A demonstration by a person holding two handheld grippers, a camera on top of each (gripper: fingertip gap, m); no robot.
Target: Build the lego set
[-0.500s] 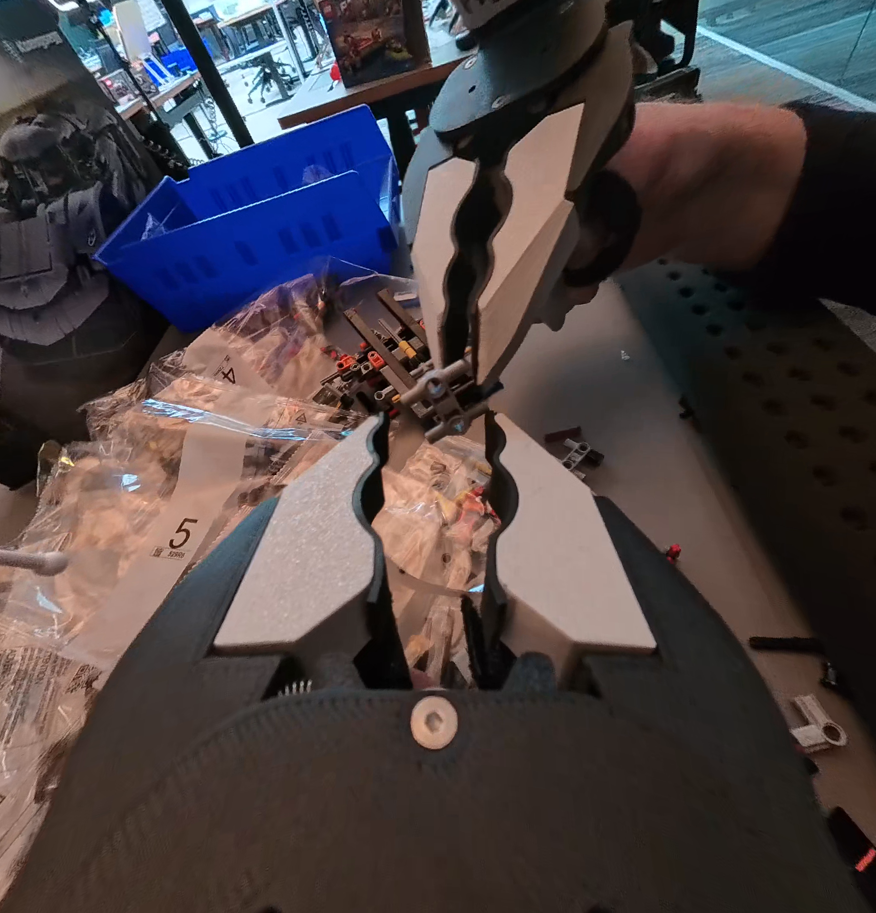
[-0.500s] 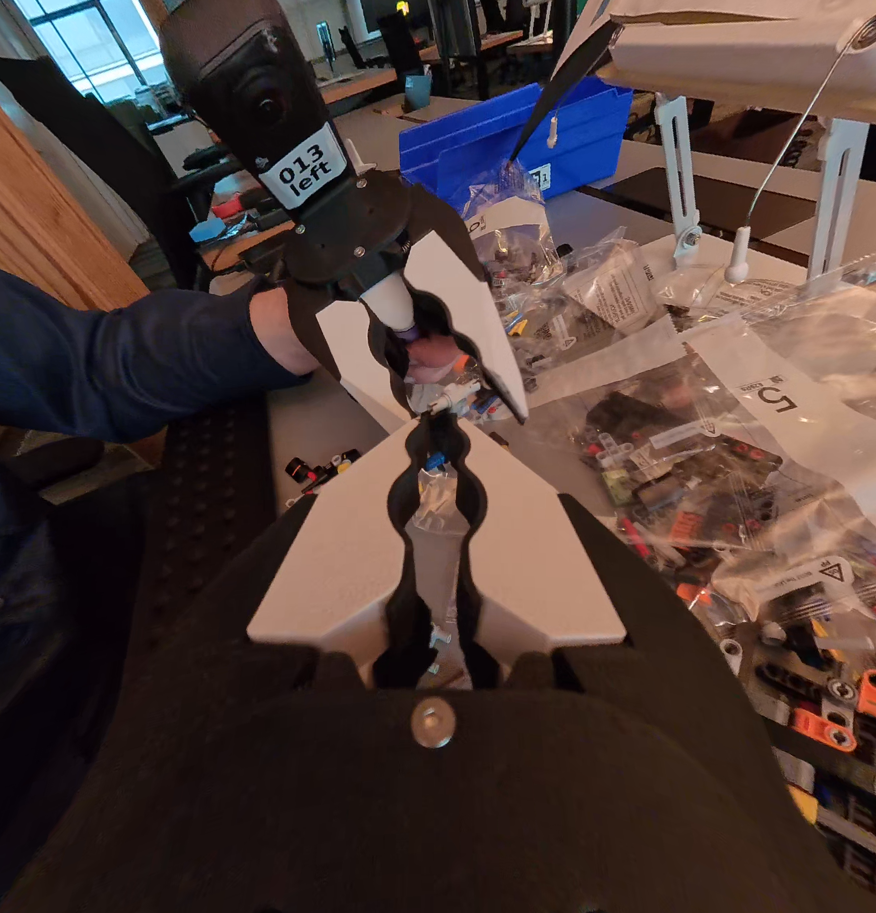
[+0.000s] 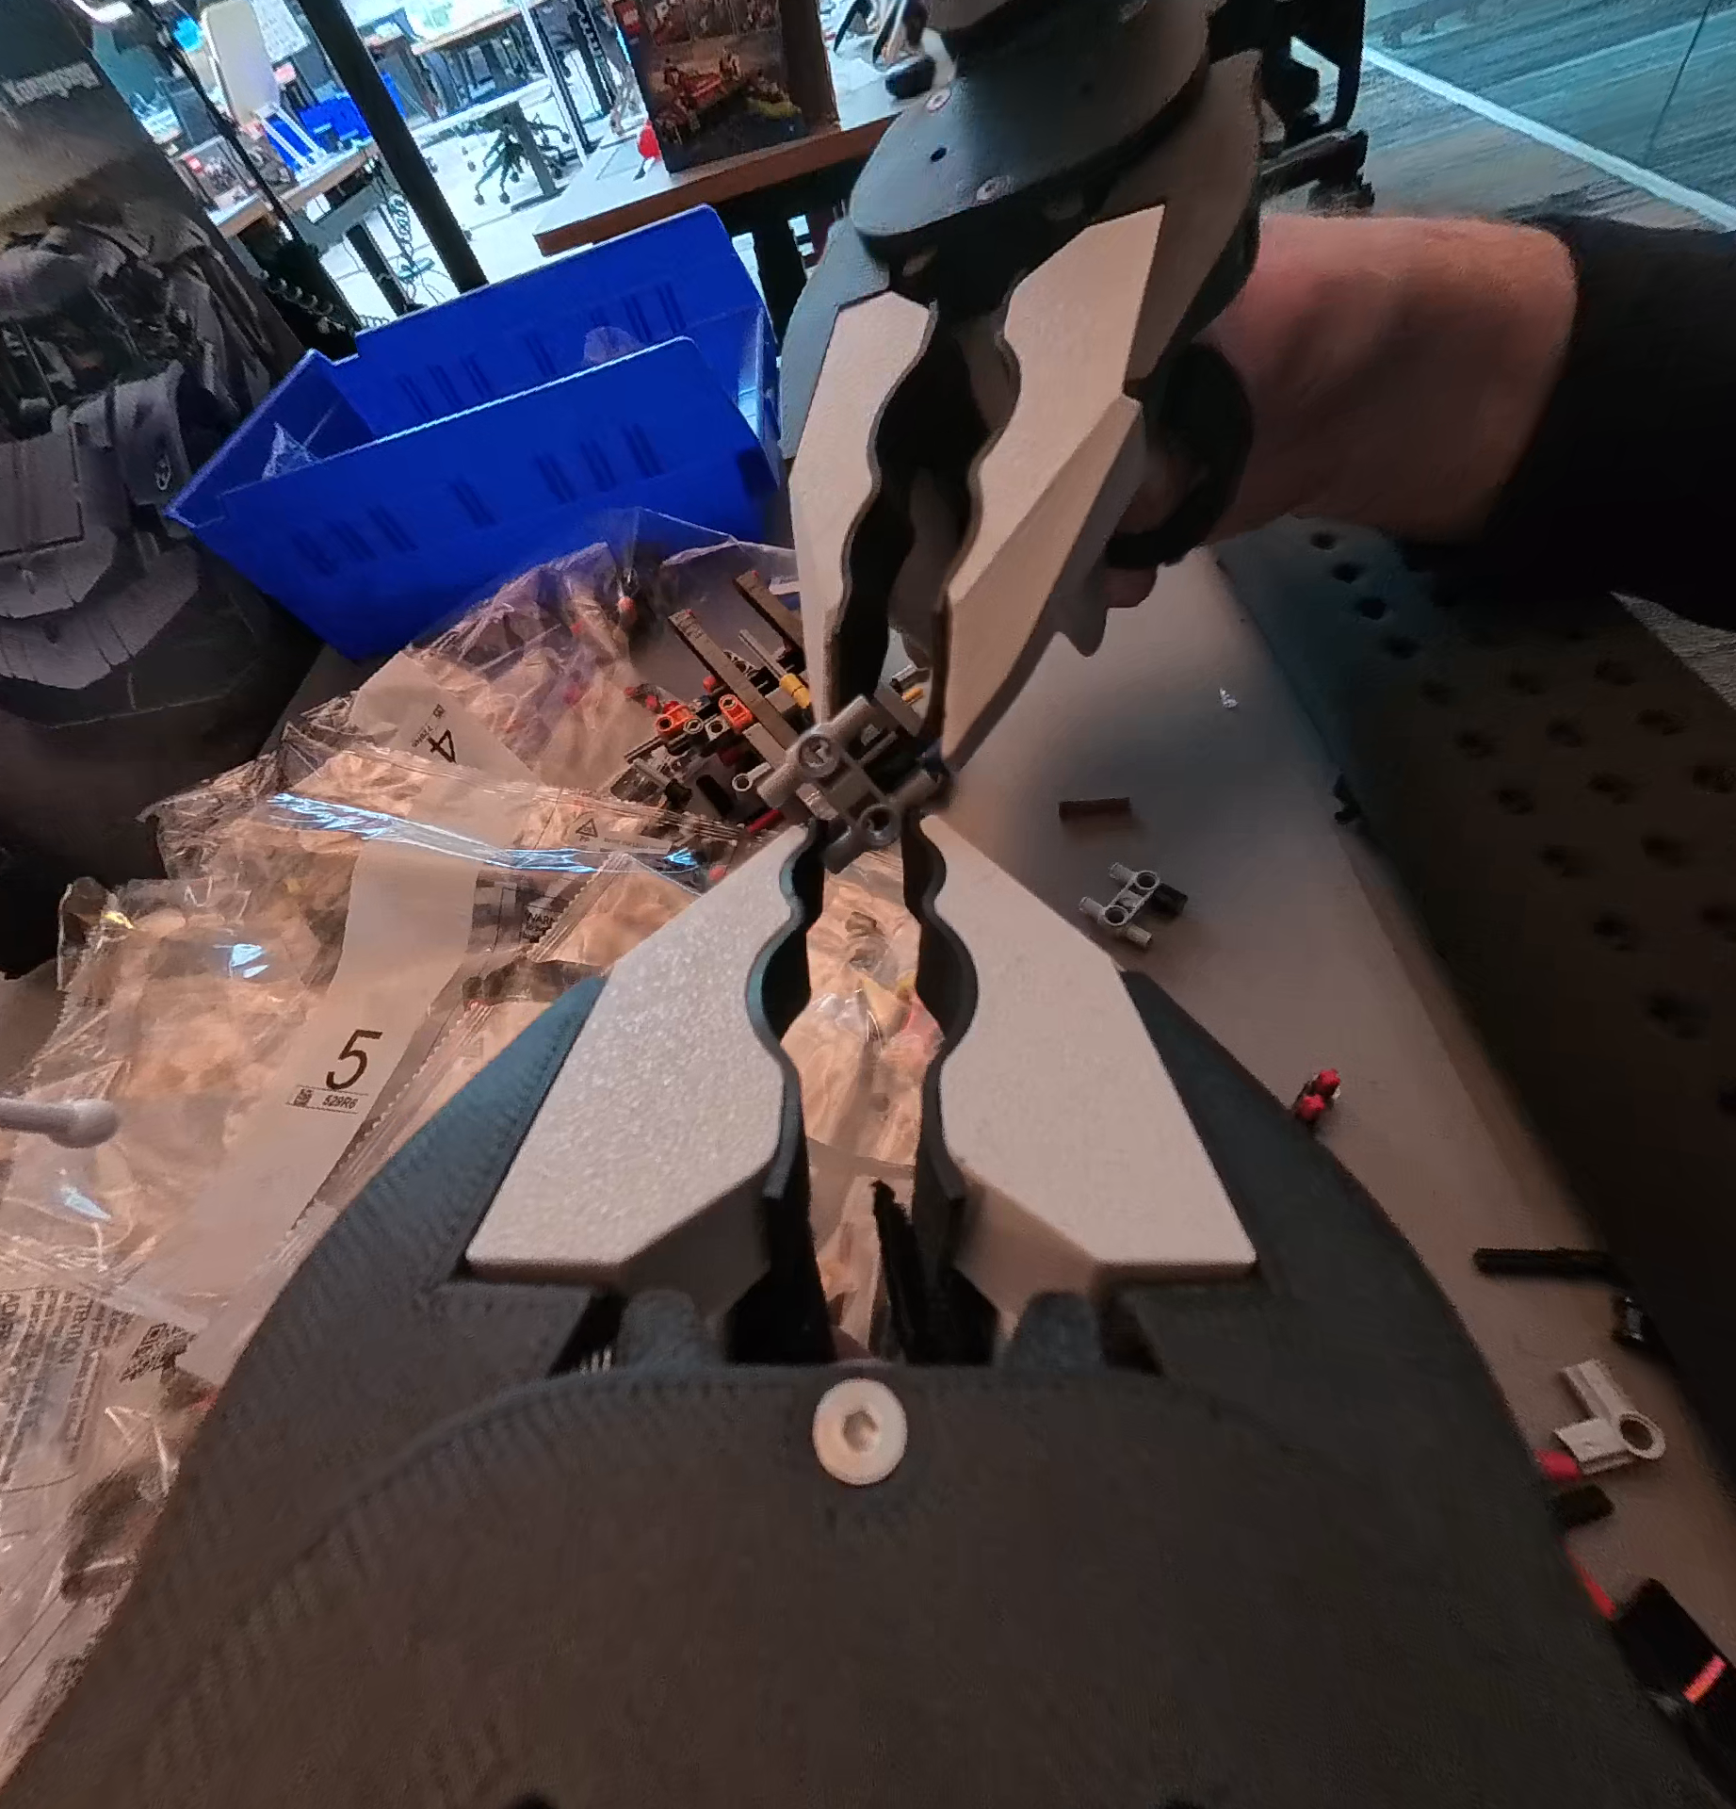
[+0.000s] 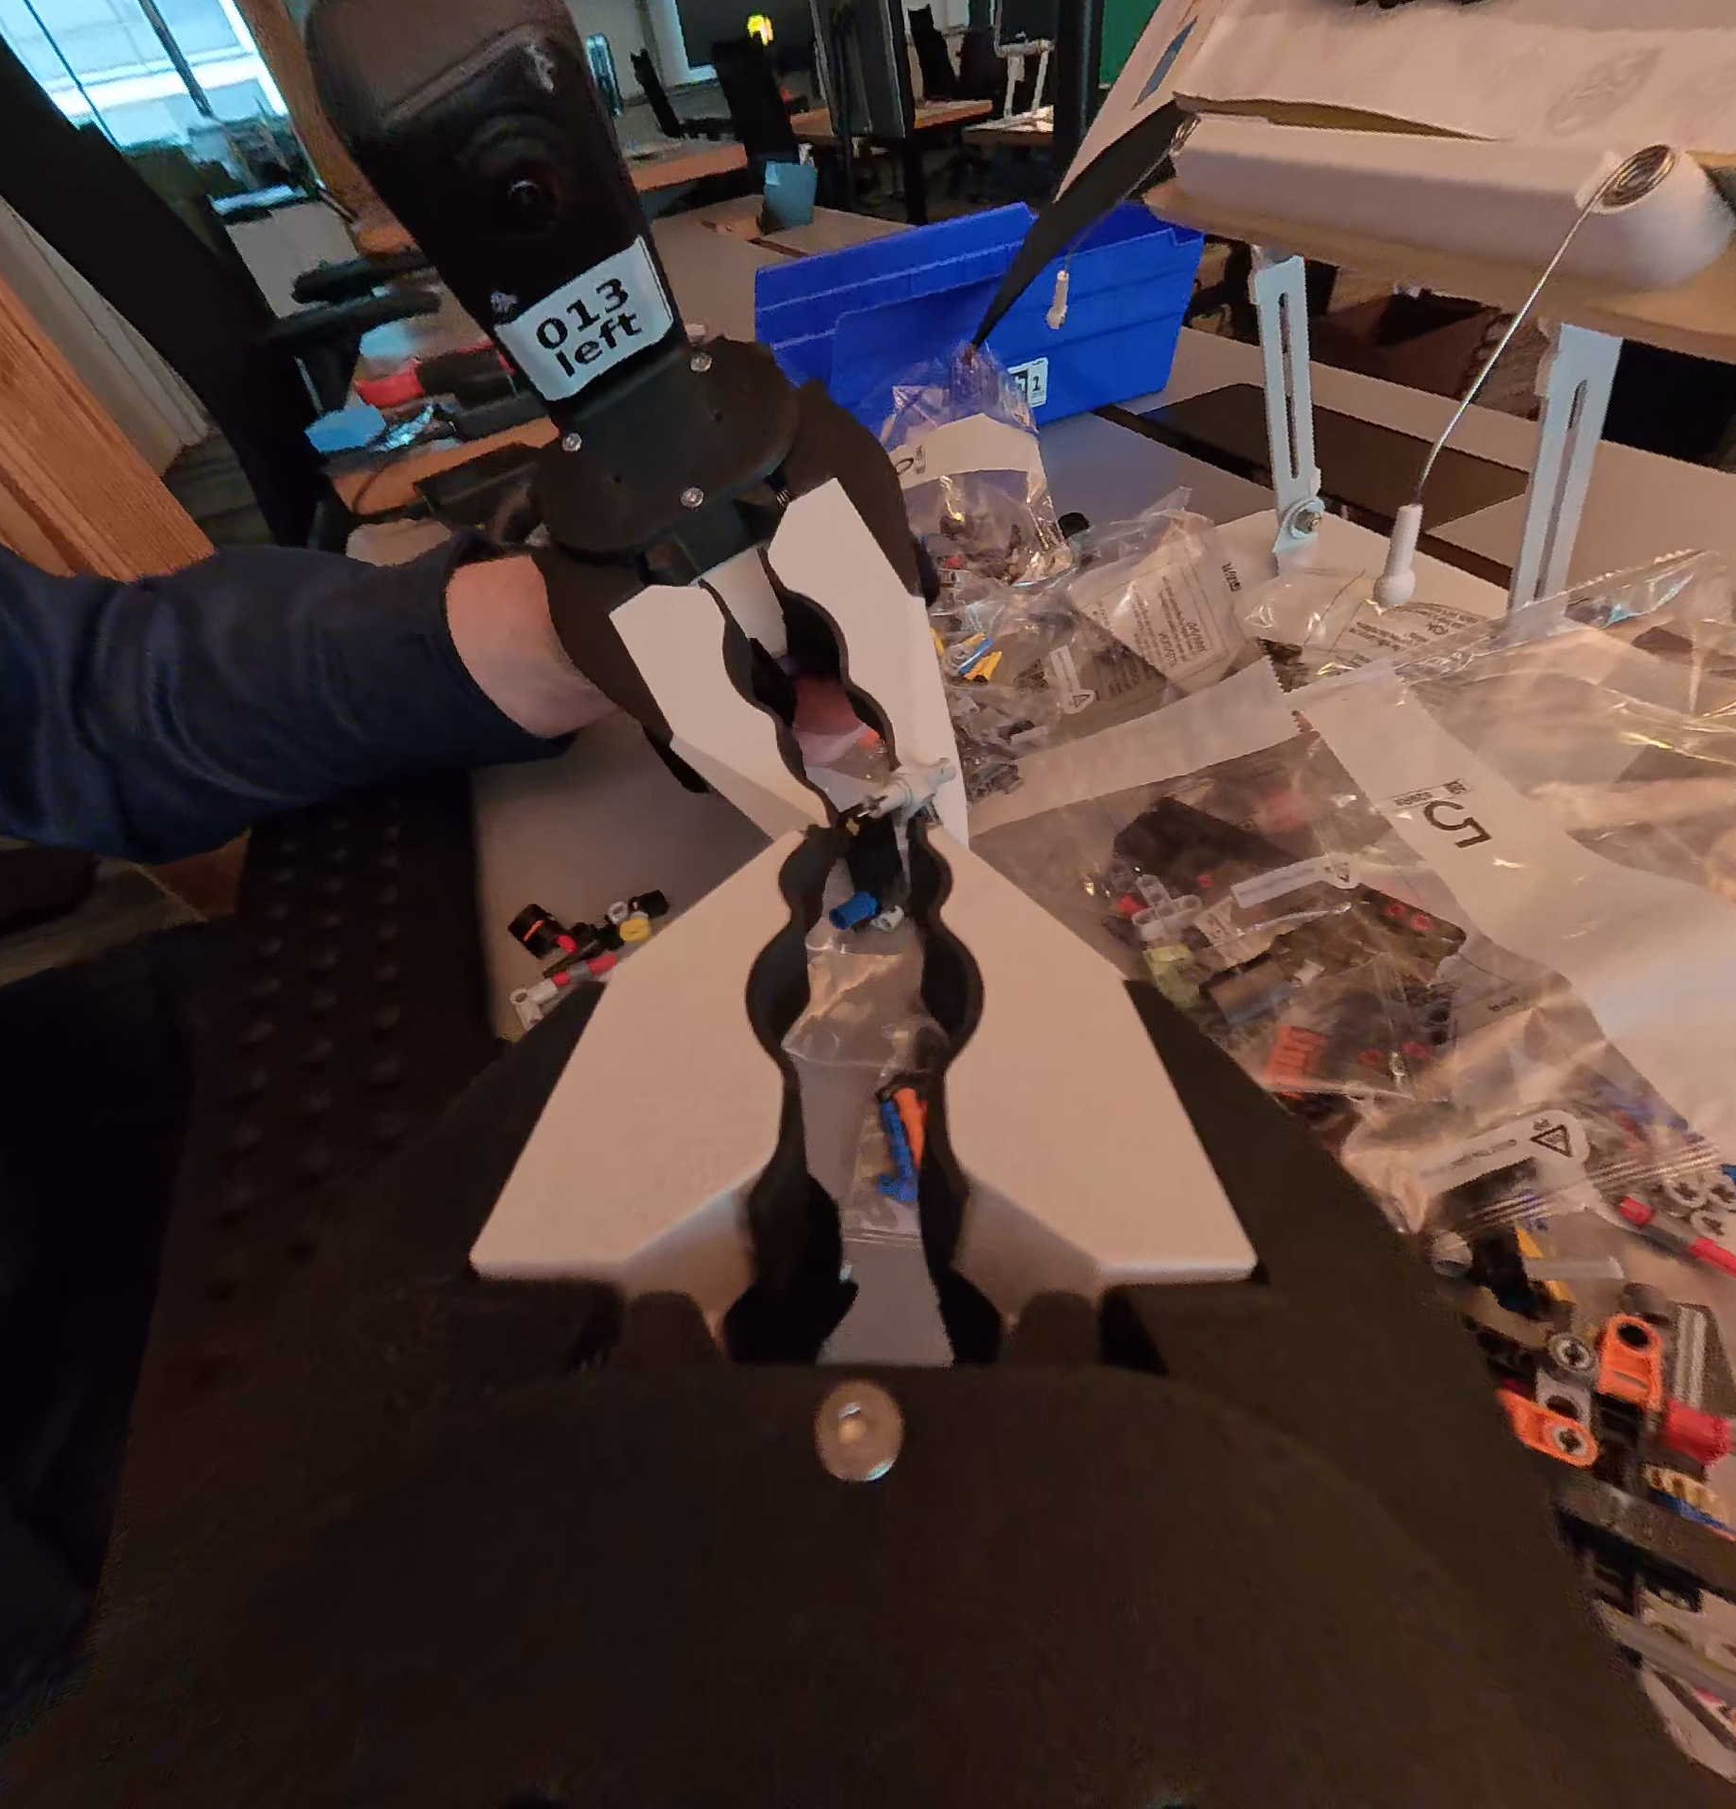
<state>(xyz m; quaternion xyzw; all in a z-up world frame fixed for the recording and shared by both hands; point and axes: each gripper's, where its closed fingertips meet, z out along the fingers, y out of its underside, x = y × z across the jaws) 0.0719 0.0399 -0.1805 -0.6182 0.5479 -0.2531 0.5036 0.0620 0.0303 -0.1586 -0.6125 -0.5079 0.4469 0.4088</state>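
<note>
Left claw (image 3: 859,847) and right claw (image 3: 888,744) both pinching small grey sub-assembly (image 3: 849,778) mid-air | early stage | numbered bags (image 3: 355,979) sealed | loose parts (image 3: 1133,896) unplaced on bench (image 3: 1235,979)

Two tools (image 3: 859,837) (image 3: 883,754), two blue bins (image 3: 511,489), several clear bags (image 3: 286,959).

Each gripper, the left gripper (image 3: 859,832) and the right gripper (image 4: 868,832), has a ribbed, black 3D-printed plastic body with a round silver screw (image 3: 860,1437) set in its middle. Two pale grey wedge-shaped fingers (image 3: 648,1106) carry wavy black inner pads. The left one's black camera housing (image 4: 482,166) bears a white sticker with black writing. Both of the person's arms wear dark navy long sleeves (image 4: 208,685).
</note>
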